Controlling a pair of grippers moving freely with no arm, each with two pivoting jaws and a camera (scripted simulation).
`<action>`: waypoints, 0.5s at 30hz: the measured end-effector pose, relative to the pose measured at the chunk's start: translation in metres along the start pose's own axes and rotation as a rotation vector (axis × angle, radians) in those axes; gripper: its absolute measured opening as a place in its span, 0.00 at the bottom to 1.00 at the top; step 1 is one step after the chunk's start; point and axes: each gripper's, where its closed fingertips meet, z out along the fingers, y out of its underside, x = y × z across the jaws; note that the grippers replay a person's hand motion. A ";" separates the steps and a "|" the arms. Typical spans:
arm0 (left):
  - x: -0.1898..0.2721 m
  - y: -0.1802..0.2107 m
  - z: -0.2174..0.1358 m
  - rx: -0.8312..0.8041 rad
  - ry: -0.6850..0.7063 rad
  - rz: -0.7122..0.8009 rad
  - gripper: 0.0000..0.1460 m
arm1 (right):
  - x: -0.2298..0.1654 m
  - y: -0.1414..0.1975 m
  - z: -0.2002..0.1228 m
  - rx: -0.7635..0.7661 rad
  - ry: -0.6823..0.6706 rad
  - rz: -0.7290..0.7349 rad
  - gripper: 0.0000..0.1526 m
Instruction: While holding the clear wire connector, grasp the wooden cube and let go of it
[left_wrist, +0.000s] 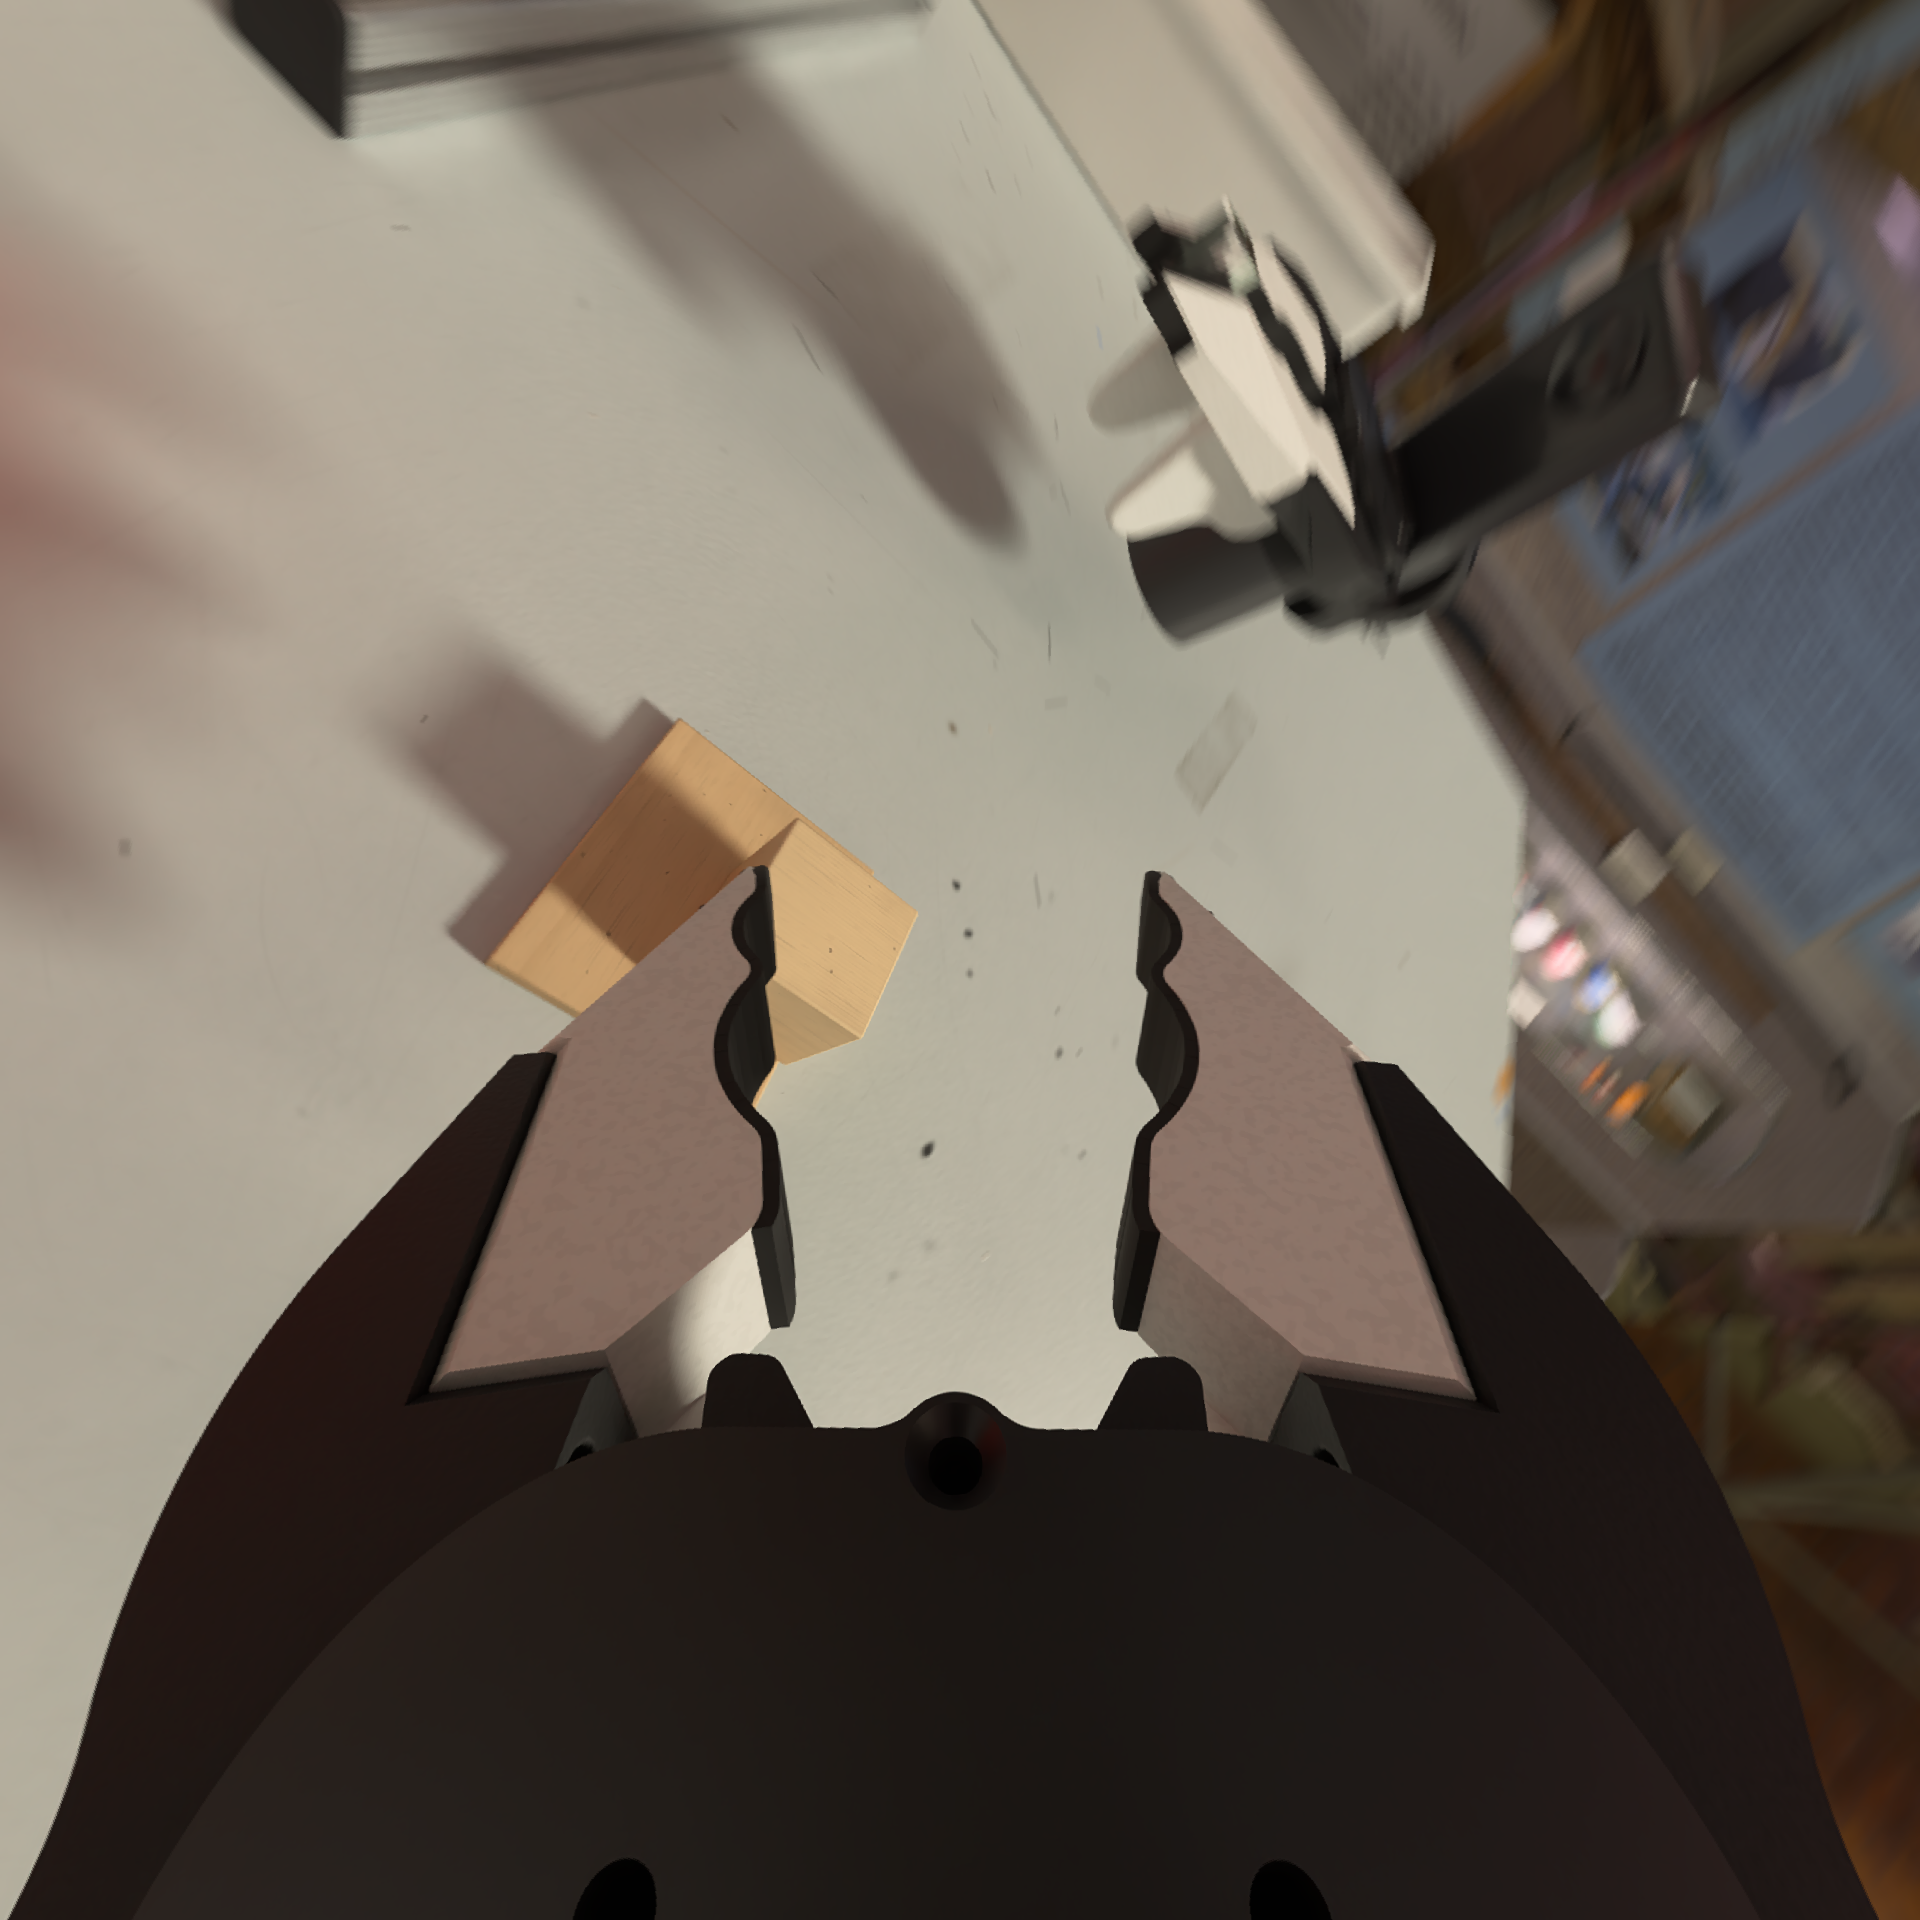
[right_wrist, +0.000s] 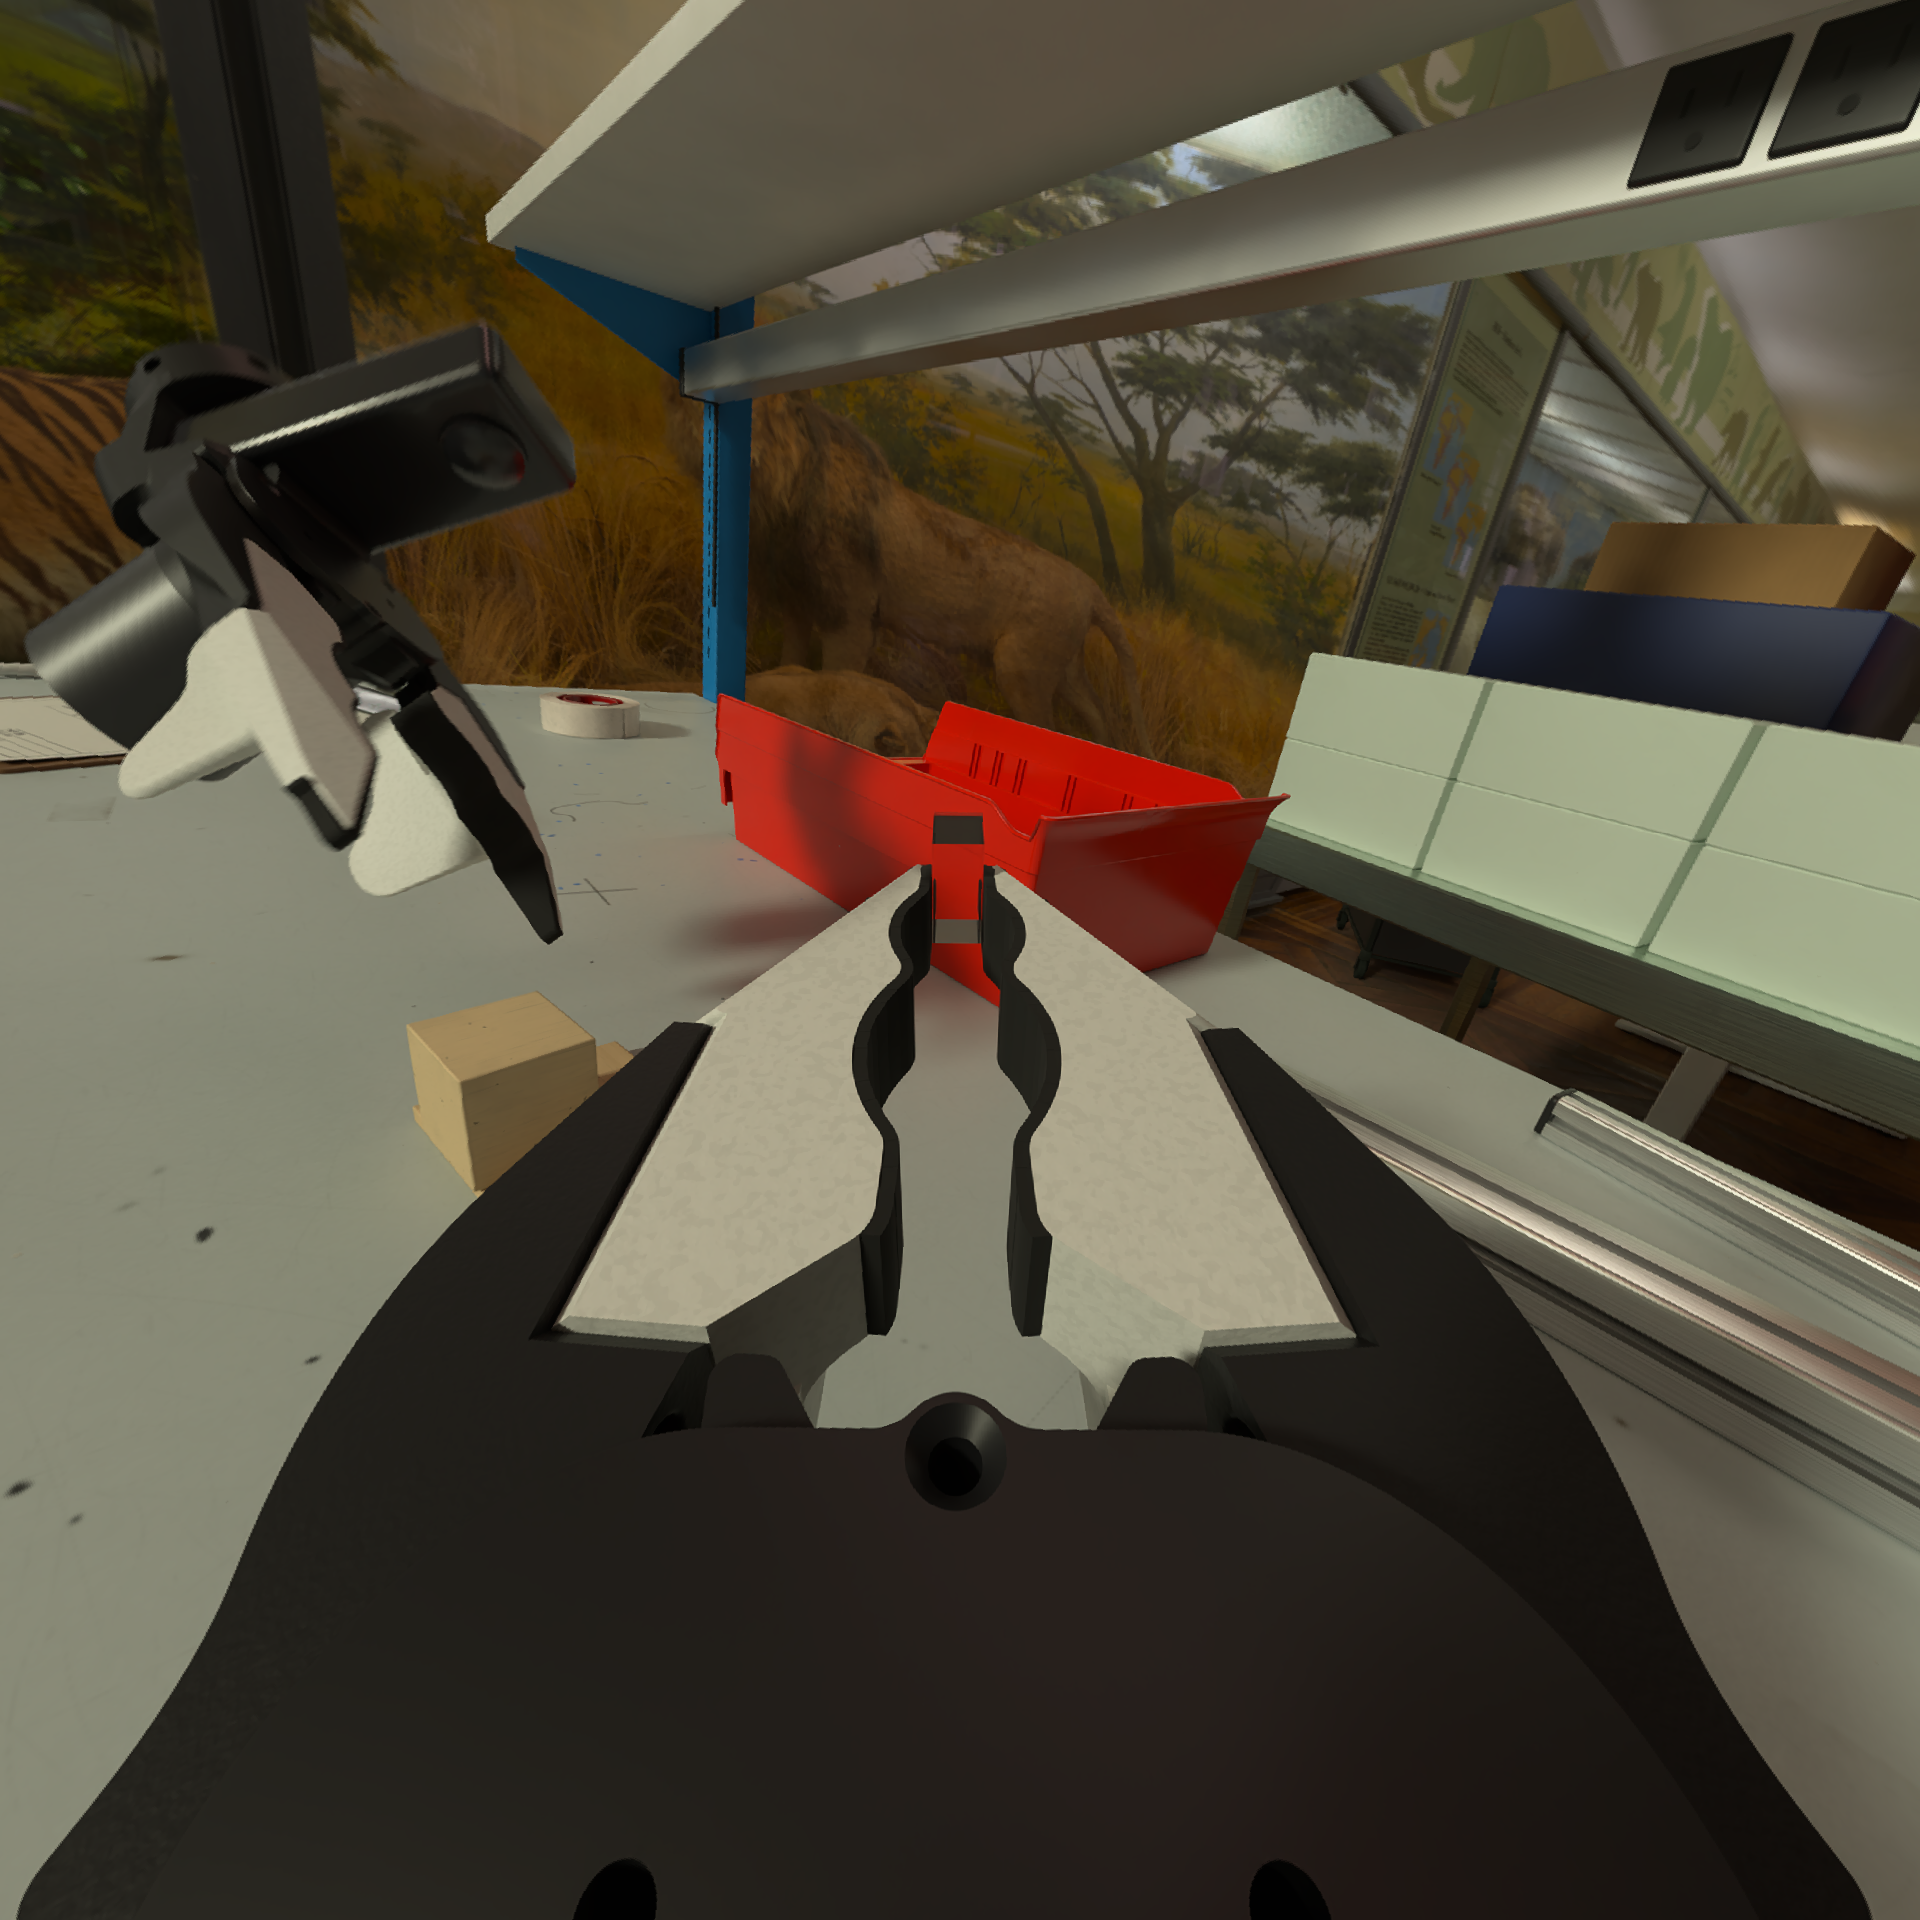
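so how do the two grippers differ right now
The left gripper has its jaws wide apart and empty, with the wooden cube lying on the table just outside one finger. The right gripper has its jaws nearly closed, pinching the clear wire connector at the tips. Both have black bodies and pale fingers.

The wooden cube — pale, clean-edged — sat flat on the grey table. The clear wire connector was raised above that table, pinched upright — see-through, with dark bands.
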 end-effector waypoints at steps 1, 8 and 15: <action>0.003 0.003 0.003 -0.056 -0.007 0.083 0.51 | 0.000 0.000 0.000 -0.001 0.000 -0.001 0.05; -0.027 0.031 0.030 -0.552 -0.241 0.598 0.66 | -0.001 0.001 0.001 -0.008 -0.002 -0.010 0.05; -0.028 0.030 0.046 -0.782 -0.092 0.762 0.66 | -0.002 0.001 0.000 -0.007 -0.006 -0.007 0.05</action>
